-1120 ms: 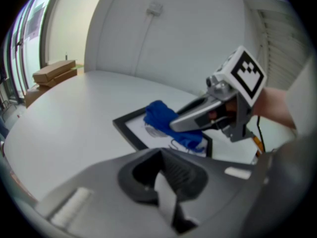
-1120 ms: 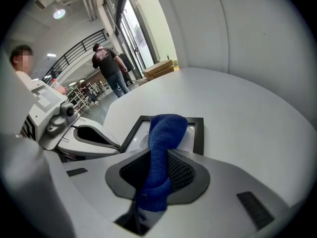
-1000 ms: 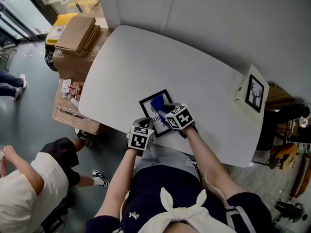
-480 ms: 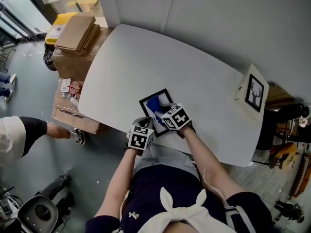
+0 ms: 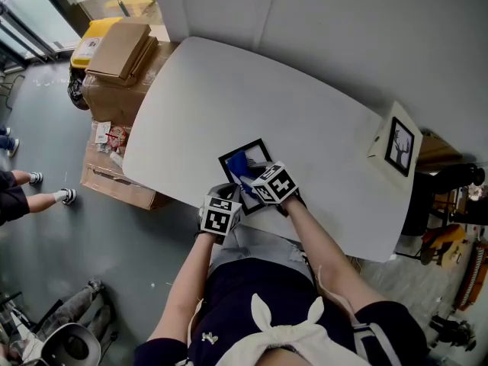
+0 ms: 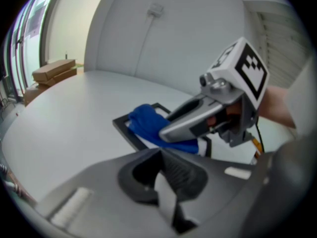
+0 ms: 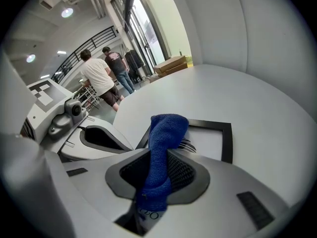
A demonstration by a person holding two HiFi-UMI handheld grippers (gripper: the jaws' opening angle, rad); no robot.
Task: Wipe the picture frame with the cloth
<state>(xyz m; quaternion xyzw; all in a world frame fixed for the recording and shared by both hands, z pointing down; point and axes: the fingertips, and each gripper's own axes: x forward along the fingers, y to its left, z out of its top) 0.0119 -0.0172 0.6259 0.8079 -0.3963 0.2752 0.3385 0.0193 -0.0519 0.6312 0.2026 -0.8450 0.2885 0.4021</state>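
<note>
**Position of parts.** The frame (image 5: pixel 259 148) lies flat on the bench (image 5: pixel 252 90), at the near edge, directly in front of the person. It sits turned, with one corner pointing toward the near edge.

**Right gripper.** The right gripper (image 5: pixel 249 177) pinches the cloth (image 5: pixel 239 162) between its jaws. In the right gripper view the cloth (image 7: pixel 166 143) rises out of the jaws as a folded wad and bends forward over the frame (image 7: pixel 226 138). The free end appears to rest on the left part of the glass, close to the left border. Bare glass and the black border extend to the right and far side of the cloth.

**Left gripper.** The left gripper (image 5: pixel 224 195) has its jaws pressed together with nothing between them. It sits just near and left of the frame, beside the near corner. No view shows whether it touches the frame.

**Governing relation.** The unwiped area lies ahead and to the right of the right gripper, along the frame's near-left to far-right diagonal. The right gripper is the one positioned for the stroke. A stroke in that direction probably pushes the frame away, and the left gripper is the nearer one to brace it.
</note>
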